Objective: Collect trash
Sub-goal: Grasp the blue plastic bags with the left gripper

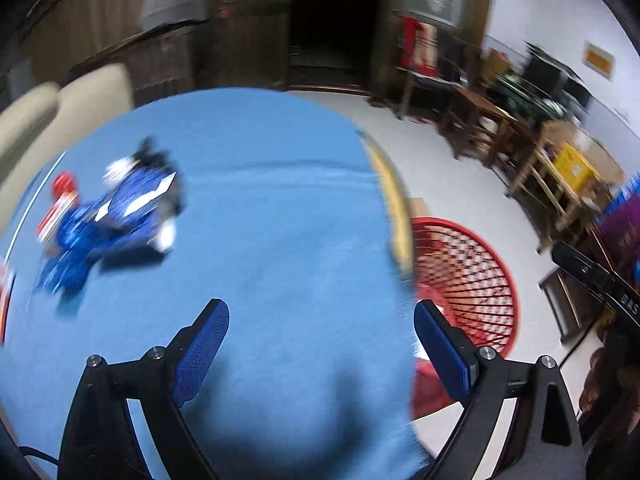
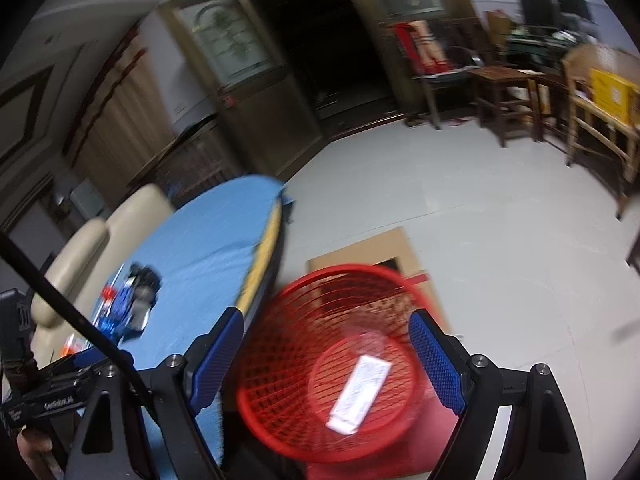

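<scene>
A red mesh waste basket (image 2: 332,360) stands on the floor beside the blue-covered table (image 2: 200,248). A white wrapper (image 2: 358,394) lies inside it. My right gripper (image 2: 326,360) is open and empty above the basket. My left gripper (image 1: 320,344) is open and empty over the blue table (image 1: 260,220); the basket (image 1: 468,280) shows past the table's right edge. A pile of blue wrappers (image 1: 116,216) with a red-capped item (image 1: 64,186) lies on the table at the left, also seen in the right wrist view (image 2: 128,304).
Beige sofa cushions (image 2: 100,240) sit behind the table. A cardboard sheet (image 2: 372,248) lies on the floor under the basket. Wooden tables and chairs (image 2: 560,92) line the far right wall. A dark doorway (image 2: 320,40) is ahead.
</scene>
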Available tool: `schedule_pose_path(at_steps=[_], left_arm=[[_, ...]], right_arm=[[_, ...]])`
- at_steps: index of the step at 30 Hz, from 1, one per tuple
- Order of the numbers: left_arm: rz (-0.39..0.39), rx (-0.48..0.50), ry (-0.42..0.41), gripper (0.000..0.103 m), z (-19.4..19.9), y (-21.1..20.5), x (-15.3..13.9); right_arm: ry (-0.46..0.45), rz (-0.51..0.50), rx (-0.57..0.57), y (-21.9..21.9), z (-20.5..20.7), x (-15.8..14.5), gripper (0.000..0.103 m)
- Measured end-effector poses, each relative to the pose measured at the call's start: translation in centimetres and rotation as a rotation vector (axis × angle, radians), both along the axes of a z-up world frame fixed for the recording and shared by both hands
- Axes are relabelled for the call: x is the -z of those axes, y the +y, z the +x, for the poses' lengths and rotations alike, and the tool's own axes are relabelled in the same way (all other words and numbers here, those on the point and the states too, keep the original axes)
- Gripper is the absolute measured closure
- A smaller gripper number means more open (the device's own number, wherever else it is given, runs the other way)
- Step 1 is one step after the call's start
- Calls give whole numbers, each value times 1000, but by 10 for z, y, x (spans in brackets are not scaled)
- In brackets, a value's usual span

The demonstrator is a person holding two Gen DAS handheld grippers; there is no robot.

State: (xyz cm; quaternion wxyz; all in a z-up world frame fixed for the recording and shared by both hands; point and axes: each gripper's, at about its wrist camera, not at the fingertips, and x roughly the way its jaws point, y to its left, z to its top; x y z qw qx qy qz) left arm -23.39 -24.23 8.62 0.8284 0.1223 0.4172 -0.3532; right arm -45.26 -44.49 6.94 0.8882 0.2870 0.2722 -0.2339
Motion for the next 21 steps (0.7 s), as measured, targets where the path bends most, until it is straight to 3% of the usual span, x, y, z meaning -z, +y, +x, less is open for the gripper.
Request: schedule_pose_path(at_steps=[11, 17, 21], left_arm=[[-72, -287, 37, 9, 64, 130, 13], [-136, -404, 45, 9, 119, 172, 7], [-205, -474, 87, 9, 160, 177, -1]], right_arm=[[84, -72, -241, 97, 75, 1, 16], [126, -94, -316, 133, 100, 5, 16], [154, -102, -345, 147, 113, 9, 16]])
